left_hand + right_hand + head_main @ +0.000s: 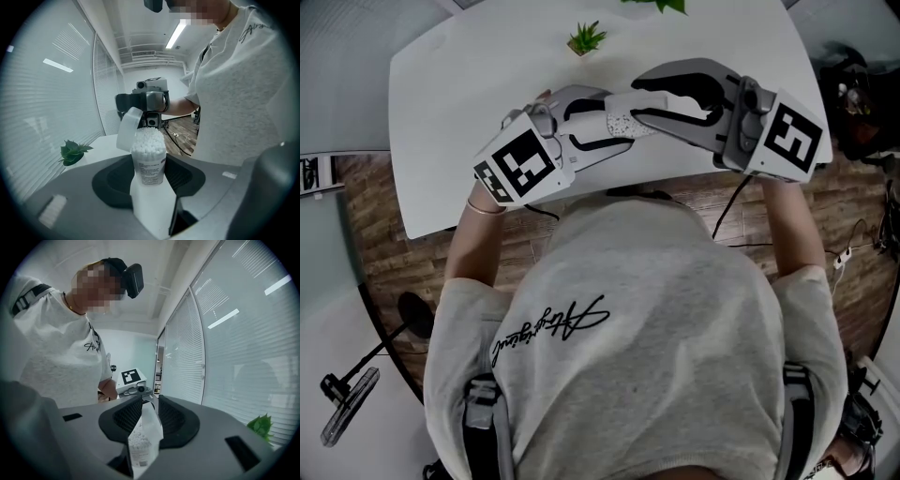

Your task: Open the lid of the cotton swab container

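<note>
left gripper [614, 124] clenched on cotton swab container [149, 164]; label print too small to read. right gripper [642, 98] pinched flipped-open lid [129, 129].

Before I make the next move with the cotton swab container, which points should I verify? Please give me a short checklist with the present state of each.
1. Left gripper grips the cotton swab container: ok, its jaws clamp the body.
2. Lid lifted off the mouth: ok, it stands tilted up.
3. Right gripper on the lid: ok, the lid sits between its jaws.
4. Swabs inside: ok, packed in the open mouth.
5. Lid joined to the container: cannot tell, the joint is not visible.
</note>
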{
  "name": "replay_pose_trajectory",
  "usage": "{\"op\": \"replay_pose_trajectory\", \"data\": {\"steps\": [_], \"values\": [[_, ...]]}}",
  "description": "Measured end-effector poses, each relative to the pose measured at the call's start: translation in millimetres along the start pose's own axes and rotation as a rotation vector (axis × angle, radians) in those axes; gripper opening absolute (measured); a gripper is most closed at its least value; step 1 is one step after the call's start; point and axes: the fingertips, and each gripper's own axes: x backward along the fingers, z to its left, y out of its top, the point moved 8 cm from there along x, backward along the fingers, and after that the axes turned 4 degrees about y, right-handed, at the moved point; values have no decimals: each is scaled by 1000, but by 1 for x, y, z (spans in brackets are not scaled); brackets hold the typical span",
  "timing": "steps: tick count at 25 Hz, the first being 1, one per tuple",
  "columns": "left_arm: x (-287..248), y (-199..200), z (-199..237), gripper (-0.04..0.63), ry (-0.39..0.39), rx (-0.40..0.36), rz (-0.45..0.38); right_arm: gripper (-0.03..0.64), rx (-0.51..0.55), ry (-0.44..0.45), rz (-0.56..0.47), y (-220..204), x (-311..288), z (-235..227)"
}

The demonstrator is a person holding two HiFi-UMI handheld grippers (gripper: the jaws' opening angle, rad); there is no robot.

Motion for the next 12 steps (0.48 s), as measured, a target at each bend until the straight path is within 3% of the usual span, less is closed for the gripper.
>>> {"op": "replay_pose_trajectory", "data": {"steps": [12], "values": [[6,1,-1,195,20,-16,4,80,-2,1,-30,4,-3,-5]]}}
